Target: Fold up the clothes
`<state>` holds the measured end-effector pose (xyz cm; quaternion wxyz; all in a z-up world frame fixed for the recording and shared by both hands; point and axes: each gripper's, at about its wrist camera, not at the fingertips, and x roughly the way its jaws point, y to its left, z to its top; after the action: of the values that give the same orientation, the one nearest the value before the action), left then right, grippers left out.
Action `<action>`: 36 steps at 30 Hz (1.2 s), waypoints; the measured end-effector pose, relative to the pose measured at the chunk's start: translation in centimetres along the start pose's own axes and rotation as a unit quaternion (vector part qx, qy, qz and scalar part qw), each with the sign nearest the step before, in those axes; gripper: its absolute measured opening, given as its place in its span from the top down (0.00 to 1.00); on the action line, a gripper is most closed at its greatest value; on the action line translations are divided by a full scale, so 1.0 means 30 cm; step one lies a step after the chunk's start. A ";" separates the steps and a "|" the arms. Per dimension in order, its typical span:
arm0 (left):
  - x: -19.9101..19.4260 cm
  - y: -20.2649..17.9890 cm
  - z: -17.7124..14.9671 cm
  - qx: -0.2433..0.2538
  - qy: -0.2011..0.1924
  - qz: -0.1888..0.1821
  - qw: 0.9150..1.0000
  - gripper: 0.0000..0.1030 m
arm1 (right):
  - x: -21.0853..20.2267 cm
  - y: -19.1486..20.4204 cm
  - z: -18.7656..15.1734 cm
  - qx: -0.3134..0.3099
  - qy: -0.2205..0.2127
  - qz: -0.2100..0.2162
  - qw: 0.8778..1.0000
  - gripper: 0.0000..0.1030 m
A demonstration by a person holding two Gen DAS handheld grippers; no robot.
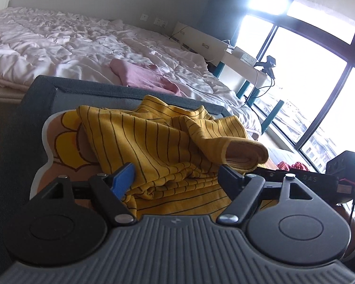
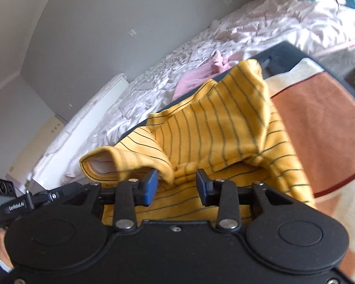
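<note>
A yellow top with thin dark stripes [image 1: 158,146] [image 2: 220,127] lies crumpled on a patterned orange and cream mat [image 1: 64,142] [image 2: 319,130]. One sleeve sticks up with its cuff open [image 1: 243,153] [image 2: 99,165]. My left gripper [image 1: 177,177] is open wide, low over the near part of the top, with bunched cloth between its blue-padded fingers [image 1: 123,179]. My right gripper [image 2: 177,187] is open more narrowly, and a fold of the top sits in the gap. The right gripper's body [image 1: 331,182] shows at the right of the left wrist view.
The mat rests on a dark grey padded surface [image 1: 42,99] [image 2: 284,52]. Behind it is a bed with a rumpled pale quilt [image 1: 59,42] [image 2: 260,23] and a pink garment [image 1: 142,75] [image 2: 194,78]. A red striped cloth [image 1: 293,165] lies by large windows [image 1: 307,71].
</note>
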<state>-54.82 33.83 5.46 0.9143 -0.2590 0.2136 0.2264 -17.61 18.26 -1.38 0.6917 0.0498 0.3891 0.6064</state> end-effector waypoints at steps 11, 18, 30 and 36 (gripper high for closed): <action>-0.003 -0.001 0.003 -0.001 -0.004 0.000 1.000 0.21 | -0.001 0.282 -0.038 -0.303 0.017 -0.037 0.952 0.48; -0.005 0.003 0.003 -0.003 -0.005 -0.003 1.000 0.21 | 0.139 0.385 -0.092 -0.437 0.018 -0.093 0.895 0.55; -0.004 -0.006 0.003 0.006 -0.003 0.000 1.000 0.21 | 0.034 -0.020 0.120 -0.145 -0.024 -0.161 0.976 0.66; -0.016 -0.006 0.019 0.001 -0.026 -0.026 0.999 0.21 | -0.023 -0.013 0.130 -0.171 -0.023 -0.104 0.979 0.52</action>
<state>-54.94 33.87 6.23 0.9253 -0.2577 0.1833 0.2092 -14.93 19.12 1.44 0.7579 -0.0961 0.2665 0.5876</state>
